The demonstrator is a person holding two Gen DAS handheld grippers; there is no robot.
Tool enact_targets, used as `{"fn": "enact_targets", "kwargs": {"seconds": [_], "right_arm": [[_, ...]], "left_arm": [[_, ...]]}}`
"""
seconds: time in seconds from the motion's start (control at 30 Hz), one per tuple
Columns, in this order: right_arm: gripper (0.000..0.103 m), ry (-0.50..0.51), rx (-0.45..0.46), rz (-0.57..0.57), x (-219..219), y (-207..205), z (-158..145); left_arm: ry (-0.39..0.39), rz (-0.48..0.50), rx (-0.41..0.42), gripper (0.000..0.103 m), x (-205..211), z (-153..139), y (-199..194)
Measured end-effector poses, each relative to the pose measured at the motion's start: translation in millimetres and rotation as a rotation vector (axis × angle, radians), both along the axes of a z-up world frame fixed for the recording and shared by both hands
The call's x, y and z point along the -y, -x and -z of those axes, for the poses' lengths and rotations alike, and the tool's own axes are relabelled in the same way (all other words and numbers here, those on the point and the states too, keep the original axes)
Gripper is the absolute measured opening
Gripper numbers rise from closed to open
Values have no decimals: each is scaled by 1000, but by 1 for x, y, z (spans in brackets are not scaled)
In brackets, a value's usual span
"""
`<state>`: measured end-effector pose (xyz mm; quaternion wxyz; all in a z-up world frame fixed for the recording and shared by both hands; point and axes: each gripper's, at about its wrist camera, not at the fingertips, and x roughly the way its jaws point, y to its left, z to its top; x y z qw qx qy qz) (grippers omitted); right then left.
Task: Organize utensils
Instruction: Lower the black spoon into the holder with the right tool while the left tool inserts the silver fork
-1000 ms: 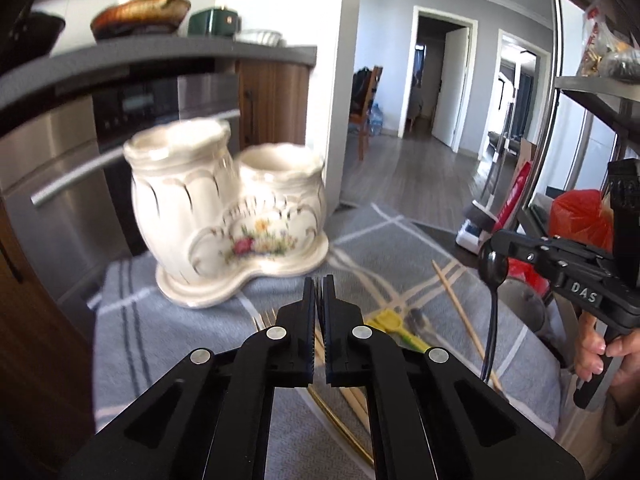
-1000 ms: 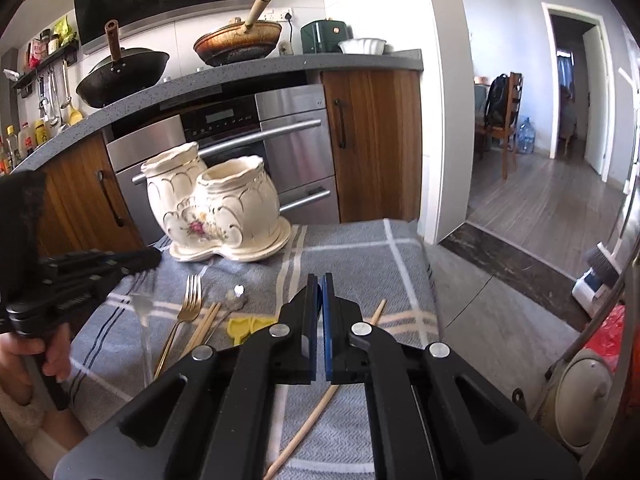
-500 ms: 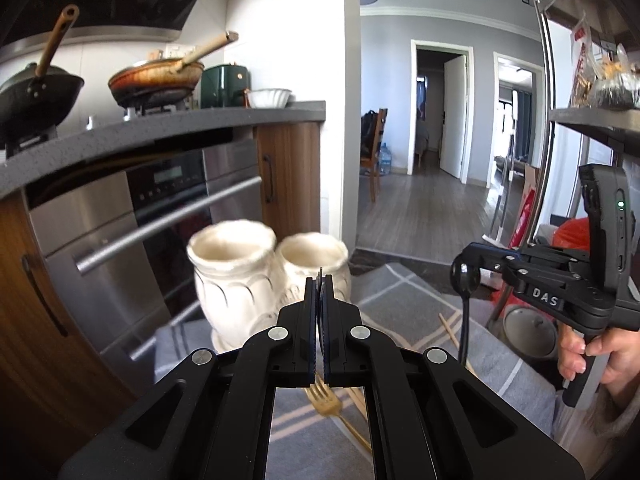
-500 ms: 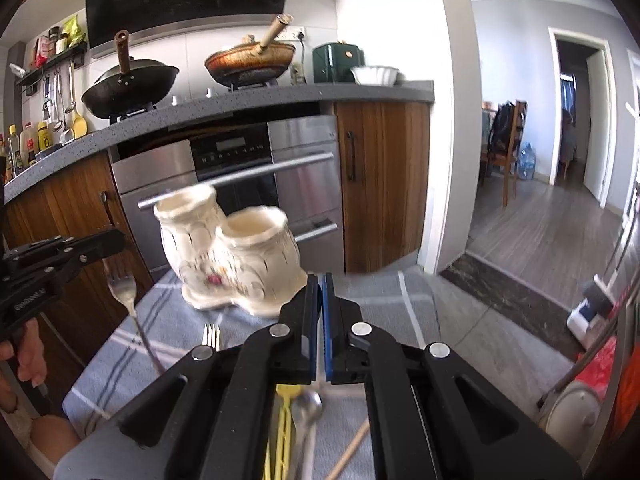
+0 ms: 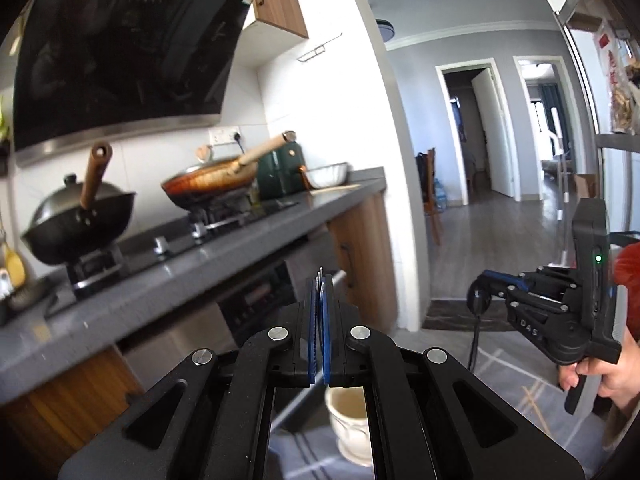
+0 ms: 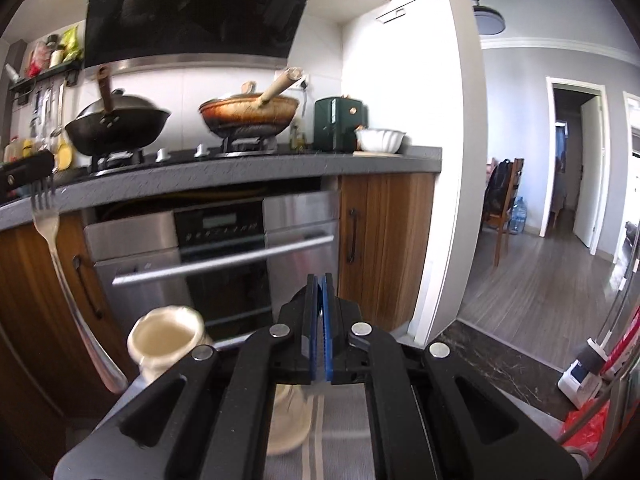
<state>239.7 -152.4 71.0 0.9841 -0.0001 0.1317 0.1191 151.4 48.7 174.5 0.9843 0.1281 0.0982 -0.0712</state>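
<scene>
My left gripper (image 5: 319, 286) is shut on a silver fork; only the fork's edge shows between the pads there. In the right wrist view the fork (image 6: 60, 264) hangs handle down from the left gripper (image 6: 24, 174), its handle end beside the mouth of the cream ceramic utensil holder (image 6: 166, 338). The holder also shows below my left gripper (image 5: 350, 420). My right gripper (image 6: 319, 286) is shut on a black spoon, which hangs from it in the left wrist view (image 5: 478, 312); the right gripper (image 5: 486, 280) is raised at the right.
A grey plaid cloth (image 6: 340, 432) covers the table under the holder. Behind stand an oven (image 6: 224, 256), wood cabinets, and a counter with two woks (image 6: 116, 124). Chopsticks (image 5: 532, 404) lie on the cloth at the right. A hallway opens to the right.
Both grippers have risen high above the table with their utensils. The fork has come up over the holder. The holder has dropped to the bottom of both views.
</scene>
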Motion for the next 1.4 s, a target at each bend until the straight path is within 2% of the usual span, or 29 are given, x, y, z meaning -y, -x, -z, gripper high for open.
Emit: {"fn": "enact_targets", "kwargs": {"seconds": [0.1,0.17,0.27,0.4,0.53,0.7,0.87,1.3,1.37,1.4], "right_arm": [[2,-68,-1,24,3,-19,-1],[2,-73,14,56,5,-25,3],[2,-58,29,94,5,-33,12],[2,-38,8,87,-1,-44,27],[2,56,6,99,-16,-52,44],[2,170,17,29,-39,-50,63],[2,209,-14,-70,-53,-46,73],[2,179,-122,-113,-52,-49,82],[6,168,-134,-120,-50,-48,82],[18,157,-140,-123,-47,-48,81]], "left_arm": [[-32,-40,9,3,2,-4,-23],[-47,-63,15,3,3,-1,-34],[-50,-84,10,3,1,10,-45],[-57,-96,-33,3,2,33,-60],[-62,-93,-75,3,3,56,-71],[-88,-73,-124,3,10,82,-76],[-101,-61,-164,3,13,99,-80],[-44,-48,-261,4,9,113,-90],[-28,-49,-272,4,8,115,-90],[-20,-54,-273,4,7,114,-90]]}}
